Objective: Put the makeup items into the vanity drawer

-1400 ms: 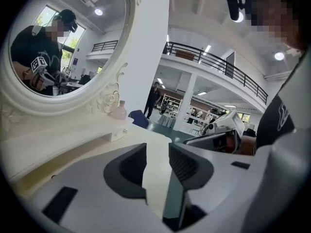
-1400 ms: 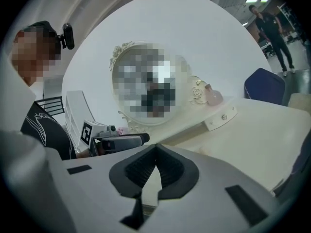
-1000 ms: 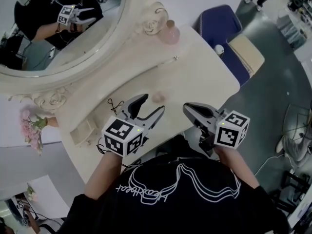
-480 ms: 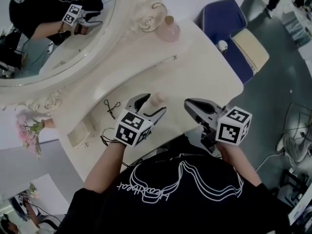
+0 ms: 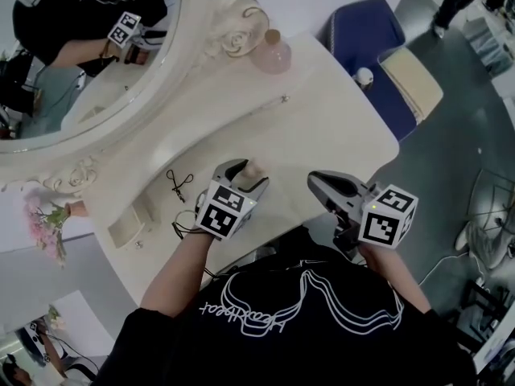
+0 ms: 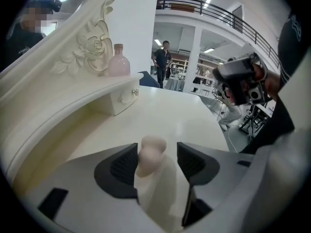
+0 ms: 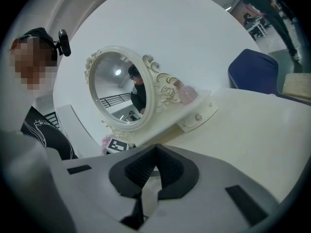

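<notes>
A pale pink makeup sponge (image 5: pixel 253 170) (image 6: pixel 151 152) stands on the cream vanity top (image 5: pixel 322 127). My left gripper (image 5: pixel 251 177) (image 6: pixel 156 161) straddles it and its jaws are closing. The sponge lies against the left pad, and a gap shows on the right side. My right gripper (image 5: pixel 316 180) (image 7: pixel 155 166) hovers at the vanity's front edge, shut with nothing in it. A small closed drawer (image 5: pixel 278 103) (image 6: pixel 124 97) (image 7: pixel 199 116) with a knob sits under the raised shelf.
A pink bottle (image 5: pixel 272 55) (image 6: pixel 118 62) stands on the shelf beside the oval mirror (image 5: pixel 80 47). An eyelash curler (image 5: pixel 179 185) lies left of my left gripper, and another small drawer (image 5: pixel 129 225) is farther left. A blue chair (image 5: pixel 370 39) stands behind the vanity. Pink flowers (image 5: pixel 44 223) are at the far left.
My left gripper has moved forward over the sponge, which now sits between its jaws, and the jaws stand narrower. The right gripper has hardly moved.
</notes>
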Demonstrator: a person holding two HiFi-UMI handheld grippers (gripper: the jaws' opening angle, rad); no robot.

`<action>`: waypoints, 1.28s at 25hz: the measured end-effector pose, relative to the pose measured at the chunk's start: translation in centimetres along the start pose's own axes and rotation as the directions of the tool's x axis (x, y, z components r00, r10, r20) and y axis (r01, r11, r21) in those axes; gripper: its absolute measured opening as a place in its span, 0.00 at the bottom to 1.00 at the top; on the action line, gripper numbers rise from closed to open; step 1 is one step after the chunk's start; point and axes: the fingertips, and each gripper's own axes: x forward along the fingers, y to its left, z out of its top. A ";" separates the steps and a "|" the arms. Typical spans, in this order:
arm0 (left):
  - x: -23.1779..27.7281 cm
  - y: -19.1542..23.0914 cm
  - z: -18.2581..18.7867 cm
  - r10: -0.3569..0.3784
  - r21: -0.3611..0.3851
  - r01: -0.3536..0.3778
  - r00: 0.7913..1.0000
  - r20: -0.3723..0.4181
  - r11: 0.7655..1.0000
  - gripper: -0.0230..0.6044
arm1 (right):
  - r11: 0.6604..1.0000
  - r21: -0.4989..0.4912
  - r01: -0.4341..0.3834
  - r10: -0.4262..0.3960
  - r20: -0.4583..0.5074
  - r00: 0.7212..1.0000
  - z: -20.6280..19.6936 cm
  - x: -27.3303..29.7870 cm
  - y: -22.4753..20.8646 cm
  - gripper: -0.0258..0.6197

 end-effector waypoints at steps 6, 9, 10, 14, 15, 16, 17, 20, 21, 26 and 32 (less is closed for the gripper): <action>0.4 0.9 -0.6 0.066 0.064 -0.064 0.997 -0.029 0.996 0.33 | 1.000 -0.008 -0.008 0.008 0.000 1.000 0.4 -0.2 -0.2 0.05; 0.4 1.2 -0.6 0.095 0.085 -0.091 0.995 -0.036 0.992 0.27 | 1.000 0.000 -0.016 0.016 -0.005 1.000 0.6 -0.1 -0.5 0.05; 0.4 1.3 -0.5 0.096 0.078 -0.093 0.995 -0.035 0.993 0.28 | 1.000 0.002 -0.019 0.019 -0.008 1.000 0.6 0.0 -0.5 0.05; 0.3 1.6 -0.5 0.090 0.033 -0.089 0.995 -0.033 0.995 0.26 | 0.999 -0.002 -0.034 0.034 -0.021 0.999 1.2 0.6 -0.8 0.05; 0.2 1.6 -0.5 0.085 0.019 -0.084 0.996 -0.035 0.996 0.26 | 0.999 -0.004 -0.038 0.038 -0.026 0.999 1.4 0.8 -0.8 0.05; 0.0 1.5 -0.5 0.077 0.003 -0.076 0.996 -0.038 0.997 0.26 | 0.999 -0.006 -0.044 0.044 -0.031 0.999 1.5 1.0 -0.9 0.05; -0.1 1.3 -0.5 0.068 -0.014 -0.068 0.997 -0.040 0.998 0.26 | 0.999 -0.008 -0.051 0.050 -0.036 0.998 1.6 1.3 -0.8 0.05; -0.9 1.1 -0.4 0.056 -0.066 -0.058 0.998 -0.029 0.996 0.25 | 0.997 -0.015 -0.077 0.076 -0.059 0.995 1.9 2.1 -0.7 0.05; -1.3 1.2 -0.3 0.060 -0.082 -0.062 0.998 -0.022 0.995 0.25 | 0.996 -0.016 -0.086 0.085 -0.068 0.994 2.0 2.4 -0.7 0.05; -4.1 1.6 0.2 0.102 -0.147 -0.098 0.994 0.022 0.984 0.25 | 0.990 -0.030 -0.139 0.134 -0.117 0.984 2.1 4.4 0.2 0.05; -9.1 2.2 -0.7 0.145 -0.227 -0.125 0.986 0.075 0.966 0.25 | 0.983 -0.045 -0.180 0.171 -0.168 0.971 1.0 6.8 2.7 0.05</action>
